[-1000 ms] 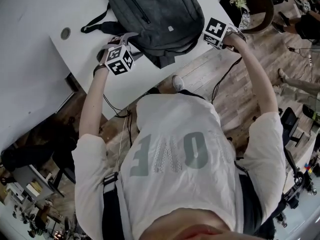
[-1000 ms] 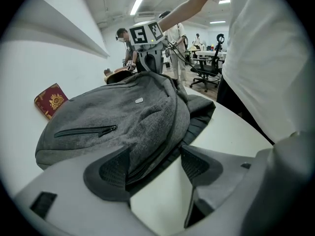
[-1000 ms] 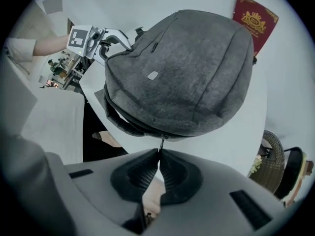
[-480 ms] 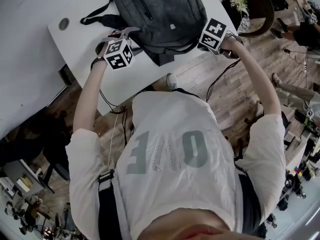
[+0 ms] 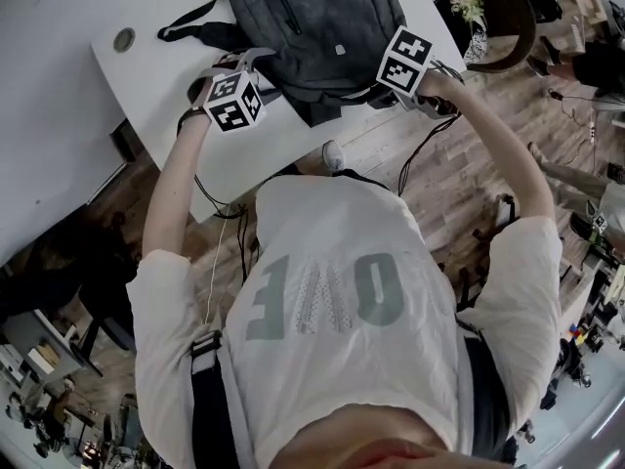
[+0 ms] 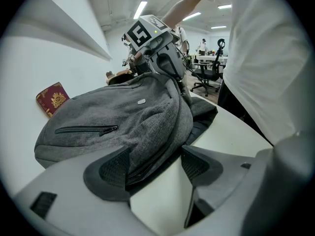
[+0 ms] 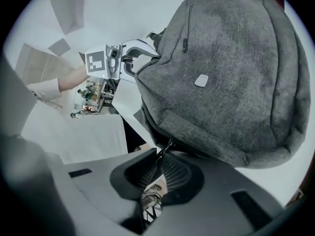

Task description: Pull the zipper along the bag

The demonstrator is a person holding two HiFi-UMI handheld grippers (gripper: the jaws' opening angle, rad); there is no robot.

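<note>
A grey backpack (image 5: 312, 22) lies flat on the white table (image 5: 146, 76). At its near left corner is my left gripper (image 6: 155, 168), its jaws wide. The bag's zippered edge (image 6: 152, 151) lies between them against the left pad (image 6: 114, 168), and bare table shows before the right pad (image 6: 197, 165). My right gripper (image 7: 156, 173) sits at the bag's near right edge, shut on the thin zipper pull (image 7: 164, 151), which runs from the bag's seam down into the pads. Both marker cubes (image 5: 234, 101) (image 5: 405, 59) flank the bag in the head view.
A dark red booklet (image 6: 52, 98) lies on the table beyond the bag. Black straps (image 5: 190, 32) trail off the bag's left side near a cable hole (image 5: 123, 39). The table's near edge (image 5: 293, 164) drops to a wooden floor with cables (image 5: 425, 154). An office chair (image 6: 211, 75) stands behind.
My right gripper has shifted a little leftward along the bag's near edge with the zipper pull in it. The left gripper has stayed at the bag's corner.
</note>
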